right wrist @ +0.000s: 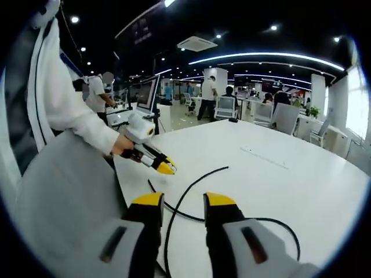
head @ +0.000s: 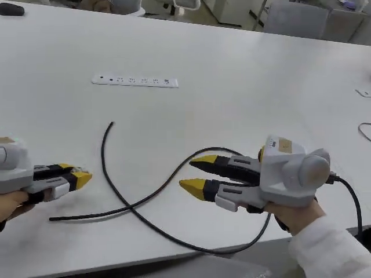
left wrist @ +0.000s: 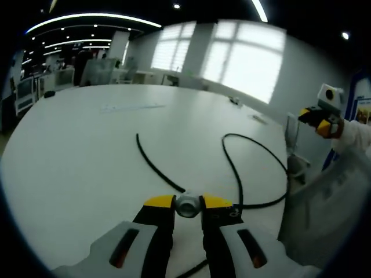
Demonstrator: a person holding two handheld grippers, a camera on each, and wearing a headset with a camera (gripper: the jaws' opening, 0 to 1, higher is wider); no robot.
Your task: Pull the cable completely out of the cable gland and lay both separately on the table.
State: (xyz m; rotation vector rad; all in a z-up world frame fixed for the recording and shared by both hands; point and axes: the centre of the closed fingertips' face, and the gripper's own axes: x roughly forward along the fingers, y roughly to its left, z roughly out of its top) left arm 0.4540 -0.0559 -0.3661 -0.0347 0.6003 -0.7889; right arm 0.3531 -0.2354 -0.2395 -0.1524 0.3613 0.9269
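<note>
The left claw (head: 81, 177) is closed on a small grey cable gland (left wrist: 187, 205), which sits pinched between the yellow jaw tips above the counter's near left edge. The right claw (head: 195, 172) has its jaws wide apart and grips nothing; it hangs over the near right part of the counter (head: 243, 87).

The black cable (head: 102, 153) lies loose on the white counter in crossing curves along the near edge, apart from the gland. A white power strip (head: 134, 81) lies flat further in. Office chairs (head: 295, 20) stand behind the far edge.
</note>
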